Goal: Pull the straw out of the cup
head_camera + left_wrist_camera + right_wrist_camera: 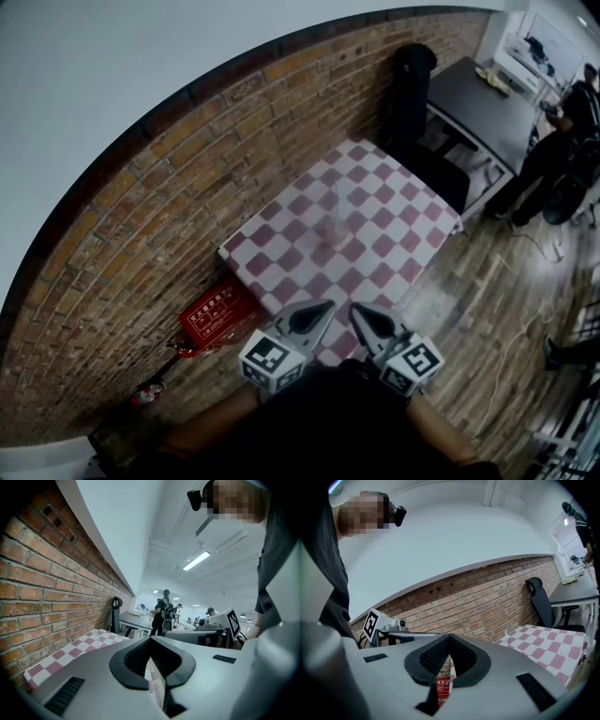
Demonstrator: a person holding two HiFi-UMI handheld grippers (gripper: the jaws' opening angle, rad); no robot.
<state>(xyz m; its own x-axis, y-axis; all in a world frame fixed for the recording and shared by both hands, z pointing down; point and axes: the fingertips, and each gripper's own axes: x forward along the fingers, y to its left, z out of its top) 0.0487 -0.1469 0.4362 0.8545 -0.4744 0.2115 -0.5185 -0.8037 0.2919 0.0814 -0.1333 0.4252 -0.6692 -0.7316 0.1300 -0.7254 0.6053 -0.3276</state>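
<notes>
Approach step, nothing grasped: left gripper point(324, 307) and right gripper point(359, 311) both closed and empty, cup point(335, 228) with straw point(338, 194) standing well ahead of their tips on the checkered table point(281, 253); next likely needs jaws opened, reaching forward.

The table point(398, 211) stands on the floor point(487, 300) with its left edge running close along the wall point(131, 234). The cup point(335, 228) stands on the table near its middle, apart from every edge. A box point(217, 314) lies on the floor just off the table's near left corner, at the foot of the wall. A chair point(412, 84) stands at the far corner, with a desk point(478, 108) behind it to the right. The left gripper point(328, 306) and right gripper point(355, 308) sit side by side at the table's near edge.
</notes>
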